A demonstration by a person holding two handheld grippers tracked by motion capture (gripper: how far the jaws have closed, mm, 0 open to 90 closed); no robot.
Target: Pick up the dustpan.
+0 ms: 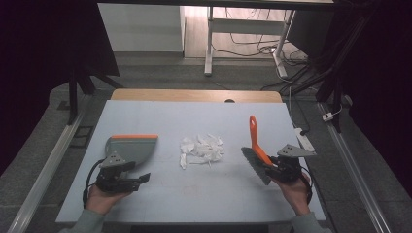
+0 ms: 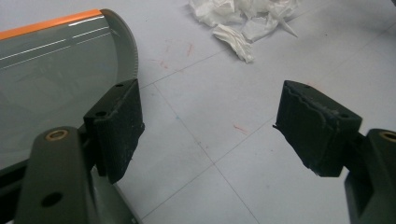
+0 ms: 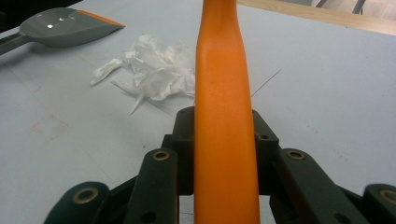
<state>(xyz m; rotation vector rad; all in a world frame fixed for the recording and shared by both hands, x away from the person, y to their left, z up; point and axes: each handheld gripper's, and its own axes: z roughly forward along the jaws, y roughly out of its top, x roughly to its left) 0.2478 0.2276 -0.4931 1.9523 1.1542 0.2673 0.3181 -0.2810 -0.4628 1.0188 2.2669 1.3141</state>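
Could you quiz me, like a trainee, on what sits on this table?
1. True or false: the right hand-held gripper is shut on the orange plastic brush handle.
2. What lies between the grey plastic dustpan with an orange edge and the brush?
A. crumpled white paper scraps
B. coins
C. a sponge
3. Fill in: the left hand-held gripper has its jaws ____, with nothing between them.

Key: 1 true; 2 A; 3 open.

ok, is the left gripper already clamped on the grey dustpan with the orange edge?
No: the left gripper stands open over bare table, with the grey dustpan with the orange edge lying beside its jaw, not between them.
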